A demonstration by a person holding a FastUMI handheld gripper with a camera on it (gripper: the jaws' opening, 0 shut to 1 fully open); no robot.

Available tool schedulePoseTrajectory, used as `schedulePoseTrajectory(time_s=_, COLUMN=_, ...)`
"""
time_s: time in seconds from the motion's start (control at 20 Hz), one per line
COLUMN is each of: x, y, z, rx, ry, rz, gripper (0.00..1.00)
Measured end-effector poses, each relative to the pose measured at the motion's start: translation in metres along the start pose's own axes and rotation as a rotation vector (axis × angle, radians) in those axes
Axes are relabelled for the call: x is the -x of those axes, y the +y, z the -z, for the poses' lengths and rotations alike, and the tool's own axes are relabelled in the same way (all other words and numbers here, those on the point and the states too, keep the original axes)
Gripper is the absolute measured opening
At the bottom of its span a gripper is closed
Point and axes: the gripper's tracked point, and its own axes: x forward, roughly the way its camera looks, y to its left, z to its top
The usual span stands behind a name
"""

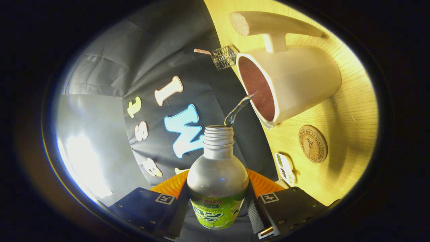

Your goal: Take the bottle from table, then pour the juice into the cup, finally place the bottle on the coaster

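Observation:
My gripper (217, 198) is shut on a silver bottle (217, 174) with a green label, both fingers pressing its sides. The whole view is rolled, so the bottle is tipped toward the table. Its cap is off, and a thin clear stream (238, 110) runs from its threaded mouth into the white cup (295, 84) just beyond. The cup has a dark reddish inside and a long wooden handle (268, 25). A round cork coaster (313, 144) lies on the wooden table (349, 111) beside the cup, nearer my fingers.
A small wire holder (224, 57) with a striped stick stands at the table's far edge behind the cup. Small white stickers (285, 168) lie on the table near the coaster. The booth's dark cloth wall rises beyond the table.

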Motion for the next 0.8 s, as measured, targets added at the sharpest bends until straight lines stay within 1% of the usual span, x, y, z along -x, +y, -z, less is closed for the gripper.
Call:
schedulePoseTrajectory(time_s=0.4, x=0.001, y=0.013, z=-0.011, rx=-0.079, ry=-0.045, rz=-0.013, gripper=0.76)
schedulePoseTrajectory(time_s=0.8, x=-0.004, y=0.023, z=-0.012, rx=-0.153, ry=-0.066, rz=-0.024, gripper=0.76)
